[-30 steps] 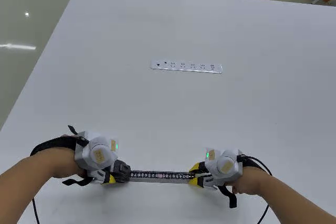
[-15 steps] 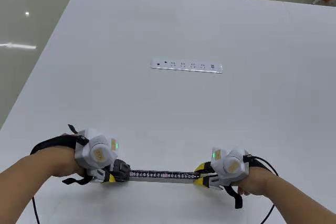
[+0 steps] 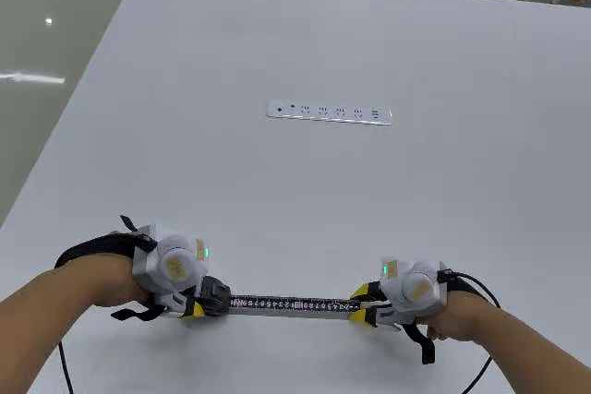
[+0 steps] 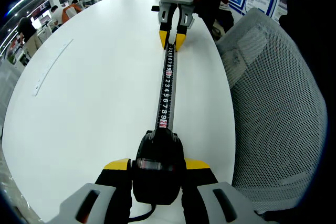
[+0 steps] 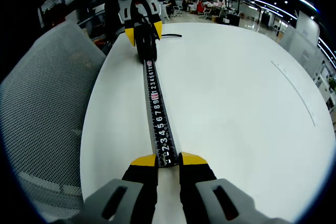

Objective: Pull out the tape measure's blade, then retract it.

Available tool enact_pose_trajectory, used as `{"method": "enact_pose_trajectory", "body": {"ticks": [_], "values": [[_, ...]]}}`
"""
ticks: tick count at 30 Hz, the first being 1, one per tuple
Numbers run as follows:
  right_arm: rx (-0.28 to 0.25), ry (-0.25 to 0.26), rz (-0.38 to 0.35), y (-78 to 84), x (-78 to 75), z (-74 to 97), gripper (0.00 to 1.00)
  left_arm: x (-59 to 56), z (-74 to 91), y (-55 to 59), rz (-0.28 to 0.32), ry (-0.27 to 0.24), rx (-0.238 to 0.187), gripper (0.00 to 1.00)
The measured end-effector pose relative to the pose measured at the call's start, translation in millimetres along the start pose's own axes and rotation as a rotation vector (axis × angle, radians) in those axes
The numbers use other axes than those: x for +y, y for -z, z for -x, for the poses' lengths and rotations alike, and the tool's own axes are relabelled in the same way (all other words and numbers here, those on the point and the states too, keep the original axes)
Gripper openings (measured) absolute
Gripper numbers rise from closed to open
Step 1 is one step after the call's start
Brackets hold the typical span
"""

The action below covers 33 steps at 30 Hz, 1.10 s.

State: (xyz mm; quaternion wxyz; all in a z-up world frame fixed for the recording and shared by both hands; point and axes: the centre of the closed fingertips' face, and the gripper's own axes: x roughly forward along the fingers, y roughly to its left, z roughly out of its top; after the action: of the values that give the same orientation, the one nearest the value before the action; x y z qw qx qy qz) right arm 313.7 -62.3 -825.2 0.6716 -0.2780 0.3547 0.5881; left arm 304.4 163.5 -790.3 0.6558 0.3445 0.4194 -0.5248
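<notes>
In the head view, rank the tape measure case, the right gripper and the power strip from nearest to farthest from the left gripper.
1. tape measure case, clamped in the left gripper.
2. right gripper, at the blade's other end, to the right.
3. power strip, farther up the table.

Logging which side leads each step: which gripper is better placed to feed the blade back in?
Right, probably. The right gripper pinches the blade at its free end, while the left gripper clamps the case and anchors it. Moving right toward left should let it retract.
</notes>
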Motion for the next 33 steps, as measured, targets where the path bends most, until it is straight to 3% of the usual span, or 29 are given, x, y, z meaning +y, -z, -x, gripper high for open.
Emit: {"method": "enact_pose_trajectory", "body": {"ticks": [33], "values": [[0.008,0.018,-0.02,12.9,-2.9,12.1,0.13,0.0,0.4,-0.1,0.005,-0.003,-0.001,0.33]]}}
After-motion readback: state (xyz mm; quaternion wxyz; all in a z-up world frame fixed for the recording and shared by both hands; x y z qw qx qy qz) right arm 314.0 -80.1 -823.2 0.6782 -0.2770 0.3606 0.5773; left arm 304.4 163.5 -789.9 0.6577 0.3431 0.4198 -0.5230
